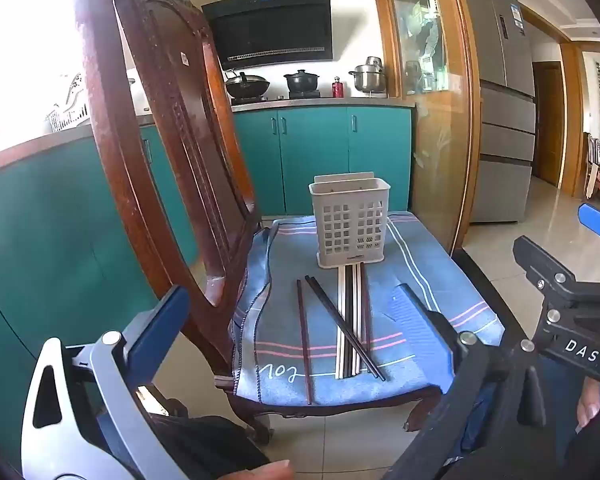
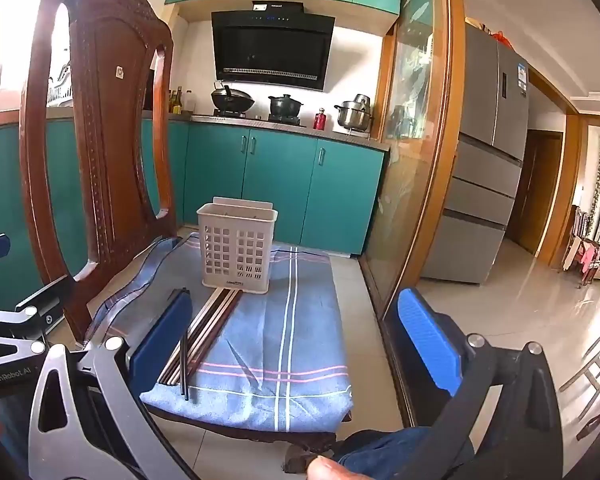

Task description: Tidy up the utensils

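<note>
A beige slotted utensil holder (image 1: 350,224) stands upright on a blue striped cloth (image 1: 428,320) over a wooden chair seat; it also shows in the right wrist view (image 2: 237,250). Several chopsticks (image 1: 354,320), dark and pale, lie on the cloth in front of the holder, and one dark chopstick (image 1: 303,340) lies apart to their left. The chopsticks also show in the right wrist view (image 2: 204,332). My left gripper (image 1: 292,320) is open and empty, in front of the chair. My right gripper (image 2: 296,332) is open and empty, to the right of the chopsticks.
The carved wooden chair back (image 1: 160,140) rises at the left, close to my left finger. Teal kitchen cabinets (image 1: 320,152) with pots on a stove stand behind. A glass sliding door frame (image 2: 432,160) and a grey fridge (image 2: 488,160) are at the right. The floor is tiled.
</note>
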Available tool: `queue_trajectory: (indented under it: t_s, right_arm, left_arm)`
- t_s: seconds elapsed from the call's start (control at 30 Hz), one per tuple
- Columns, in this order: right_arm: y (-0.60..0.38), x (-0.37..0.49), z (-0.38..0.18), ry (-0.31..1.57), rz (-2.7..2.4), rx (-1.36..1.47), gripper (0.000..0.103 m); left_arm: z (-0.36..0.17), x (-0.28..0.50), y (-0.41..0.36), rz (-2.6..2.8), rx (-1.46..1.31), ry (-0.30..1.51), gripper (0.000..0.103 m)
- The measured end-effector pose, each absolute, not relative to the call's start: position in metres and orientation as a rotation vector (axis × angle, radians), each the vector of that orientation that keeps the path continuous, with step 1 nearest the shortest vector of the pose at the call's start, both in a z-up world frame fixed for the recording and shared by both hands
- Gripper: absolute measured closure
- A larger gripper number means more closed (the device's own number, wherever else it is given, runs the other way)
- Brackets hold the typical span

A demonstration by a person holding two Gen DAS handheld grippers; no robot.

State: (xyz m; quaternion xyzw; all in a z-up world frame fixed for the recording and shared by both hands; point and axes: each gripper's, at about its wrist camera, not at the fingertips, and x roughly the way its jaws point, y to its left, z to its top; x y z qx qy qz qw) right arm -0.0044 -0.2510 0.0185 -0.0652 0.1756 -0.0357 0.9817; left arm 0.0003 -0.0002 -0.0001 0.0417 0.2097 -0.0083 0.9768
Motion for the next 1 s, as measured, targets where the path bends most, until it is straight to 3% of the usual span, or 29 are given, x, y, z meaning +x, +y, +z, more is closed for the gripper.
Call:
queue_trajectory:
  t_s: [1.0]
  right_arm:
    - [-0.2506,-0.0074,0.0212,0.345,-0.067,-0.137,0.002]
  left_arm:
    - [0.0,-0.0015,-0.0053,-0.025,0.089,0.424,0.003]
